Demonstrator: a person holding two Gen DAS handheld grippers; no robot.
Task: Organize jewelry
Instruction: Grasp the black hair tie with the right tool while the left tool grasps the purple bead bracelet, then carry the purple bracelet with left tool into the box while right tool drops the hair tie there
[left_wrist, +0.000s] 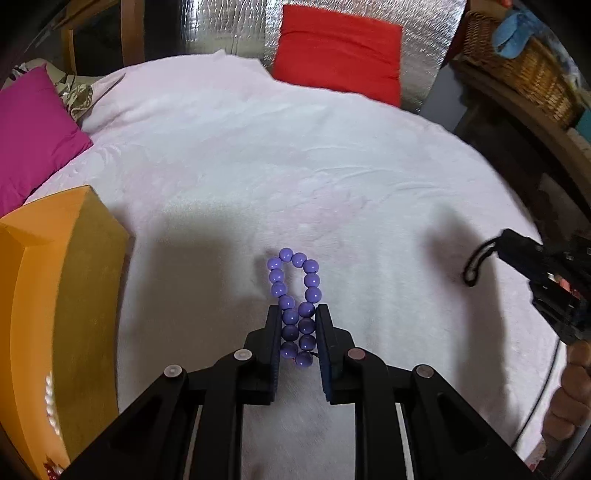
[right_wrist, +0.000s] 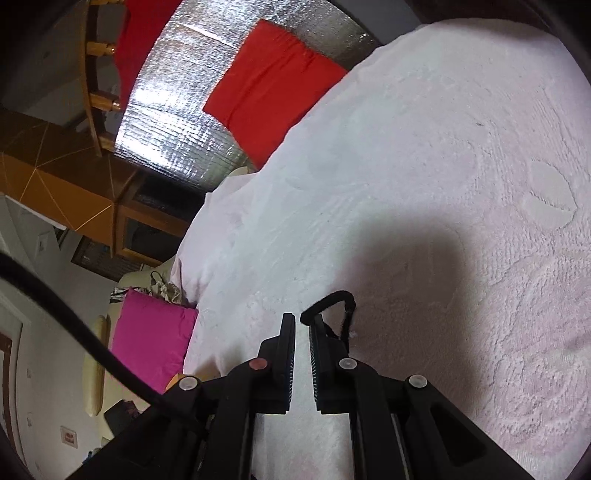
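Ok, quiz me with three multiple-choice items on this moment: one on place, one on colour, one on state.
1. Where does the orange box sit from the bracelet?
A left
B right
C behind

2. Bracelet bead colour?
A white
B purple
C red

3. The left gripper is:
A wide open
B shut on the bracelet
C out of view

Answers:
1 A, the box fills the left edge of the left wrist view.
2 B, every bead shows purple.
3 B, both fingers press the loop's sides.
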